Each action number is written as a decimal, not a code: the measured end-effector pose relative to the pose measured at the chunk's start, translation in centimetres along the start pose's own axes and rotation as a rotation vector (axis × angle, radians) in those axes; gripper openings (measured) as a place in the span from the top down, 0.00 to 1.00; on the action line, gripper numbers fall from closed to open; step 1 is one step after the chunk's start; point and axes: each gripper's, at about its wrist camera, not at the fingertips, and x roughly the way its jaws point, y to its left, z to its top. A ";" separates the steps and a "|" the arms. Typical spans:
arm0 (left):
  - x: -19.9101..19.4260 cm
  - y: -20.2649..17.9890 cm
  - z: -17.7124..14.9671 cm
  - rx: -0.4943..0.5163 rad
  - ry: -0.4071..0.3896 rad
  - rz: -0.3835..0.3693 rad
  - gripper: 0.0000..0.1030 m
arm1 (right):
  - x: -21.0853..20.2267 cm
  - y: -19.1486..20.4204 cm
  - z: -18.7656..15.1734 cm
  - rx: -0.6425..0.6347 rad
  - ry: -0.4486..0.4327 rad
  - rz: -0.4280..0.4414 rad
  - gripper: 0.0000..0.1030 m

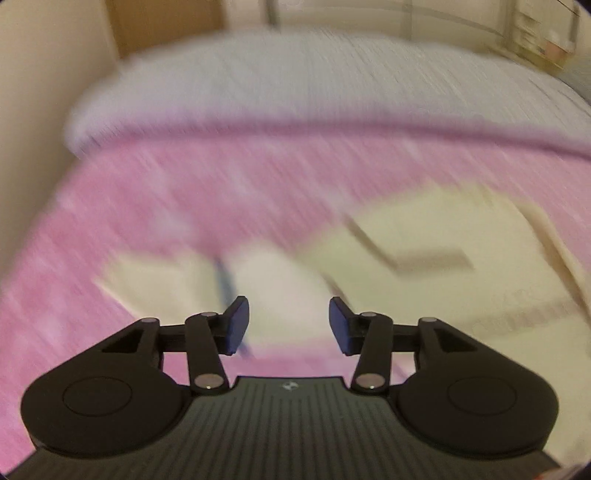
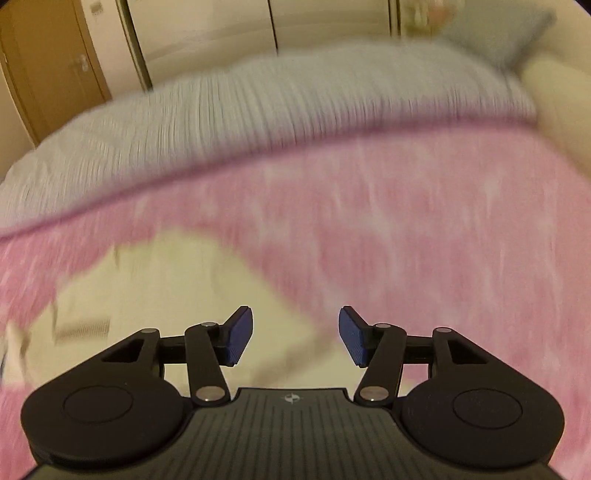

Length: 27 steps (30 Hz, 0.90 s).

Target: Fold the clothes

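A pale cream garment (image 1: 436,258) lies spread on a pink blanket (image 1: 184,206), blurred by motion. In the left wrist view it fills the right and lower middle, with a whiter part (image 1: 280,284) and a thin blue streak (image 1: 225,277) just ahead of my fingers. My left gripper (image 1: 289,323) is open and empty above that whiter part. In the right wrist view the cream garment (image 2: 155,295) lies at the lower left. My right gripper (image 2: 296,334) is open and empty over the garment's right edge.
The pink blanket (image 2: 406,229) covers the near part of a bed. A grey-white ribbed cover (image 2: 277,110) lies beyond it. A grey pillow (image 2: 498,33) sits at the far right. A wooden door (image 2: 51,66) and pale wardrobe fronts (image 2: 207,33) stand behind.
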 end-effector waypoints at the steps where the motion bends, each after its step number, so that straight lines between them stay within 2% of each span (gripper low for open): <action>1: 0.3 -0.5 -1.4 -0.004 0.047 -0.050 0.61 | -0.4 -1.3 -2.2 0.028 0.050 0.012 0.47; 3: 1.1 -2.1 -4.6 -0.026 0.137 -0.153 0.61 | -1.5 -3.8 -6.6 0.055 0.159 0.038 0.46; 5: 2.2 -3.7 -7.1 -0.068 0.194 -0.227 0.62 | -2.8 -5.8 -11.2 0.076 0.276 0.061 0.46; 10: 4.9 -7.0 -9.8 -0.187 0.229 -0.295 0.62 | -5.3 -8.0 -18.8 0.202 0.414 0.083 0.47; 14: 6.7 -8.9 -10.3 -0.218 0.252 -0.302 0.60 | -5.5 -7.8 -20.3 0.253 0.414 0.111 0.47; 17: 7.9 -10.4 -10.5 -0.200 0.256 -0.278 0.57 | -4.5 -7.0 -20.6 0.233 0.425 0.135 0.47; 20: 8.5 -11.1 -10.5 -0.226 0.233 -0.256 0.53 | -3.6 -6.2 -20.9 0.223 0.413 0.130 0.45; 21: 8.6 -11.3 -10.5 -0.226 0.225 -0.258 0.54 | -3.4 -5.9 -20.9 0.220 0.405 0.125 0.44; 22: 8.7 -11.6 -10.4 -0.219 0.218 -0.265 0.73 | -3.2 -5.5 -20.9 0.212 0.395 0.118 0.44; 23: 8.5 -12.0 -10.3 -0.206 0.215 -0.273 0.85 | -3.2 -5.1 -20.9 0.198 0.382 0.117 0.48; 24: 8.3 -12.5 -10.2 -0.188 0.214 -0.280 0.89 | -3.3 -4.7 -20.9 0.171 0.366 0.133 0.68; 25: 8.0 -12.8 -10.2 -0.179 0.211 -0.294 0.93 | -3.4 -4.2 -20.9 0.144 0.354 0.164 0.84; 27: 6.2 -12.3 -10.4 -0.196 0.179 -0.299 0.93 | -3.7 -3.3 -20.6 0.116 0.343 0.183 0.89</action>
